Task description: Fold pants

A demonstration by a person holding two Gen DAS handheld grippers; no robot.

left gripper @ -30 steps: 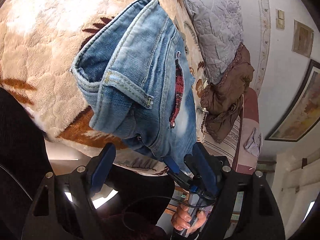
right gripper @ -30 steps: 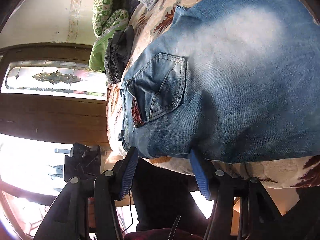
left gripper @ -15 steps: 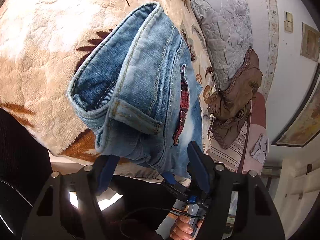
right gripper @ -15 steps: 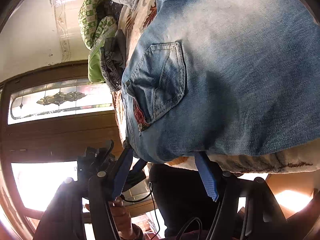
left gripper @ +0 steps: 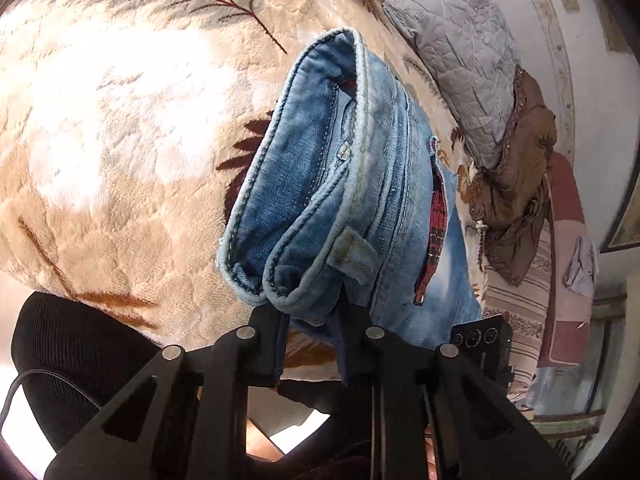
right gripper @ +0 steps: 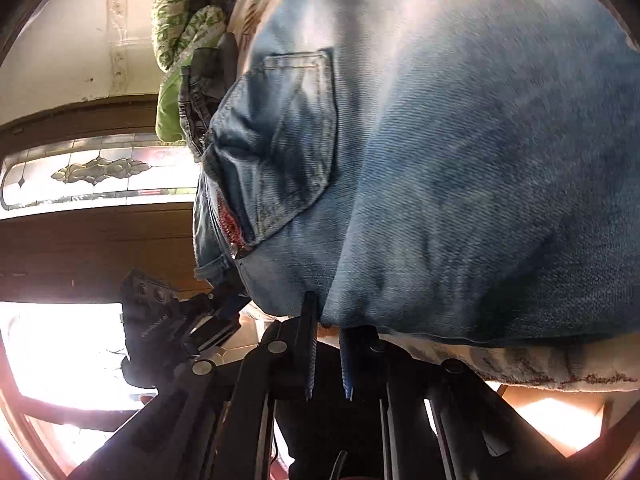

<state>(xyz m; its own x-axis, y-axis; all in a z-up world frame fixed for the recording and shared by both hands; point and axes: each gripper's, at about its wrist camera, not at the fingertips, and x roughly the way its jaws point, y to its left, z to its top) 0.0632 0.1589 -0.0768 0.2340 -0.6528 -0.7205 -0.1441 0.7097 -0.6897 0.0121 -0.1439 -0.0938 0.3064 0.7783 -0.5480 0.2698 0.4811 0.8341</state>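
Observation:
Light blue jeans [left gripper: 360,184] lie on a cream leaf-patterned blanket [left gripper: 120,120] at the bed's near edge. In the left wrist view my left gripper [left gripper: 312,320] is closing, and its pads press on the bunched waistband corner by a belt loop. In the right wrist view the jeans [right gripper: 460,160] fill the frame, back pocket to the left. My right gripper [right gripper: 324,316] is closing too, and pinches a fold of the denim's near edge between its narrow jaws. The left gripper's black body [right gripper: 160,320] shows to the left of it.
A grey quilted pillow [left gripper: 460,52] and a brown garment [left gripper: 516,184] lie at the far end of the bed. A green checked cloth [right gripper: 180,40] and dark jeans sit beyond the waistband. The blanket's edge [right gripper: 520,364] hangs just behind my right fingers. A person's dark clothing lies below.
Both grippers moved in to the jeans' near edge and went from wide open to shut on the denim. The waistband corner is now bunched up between the left pads.

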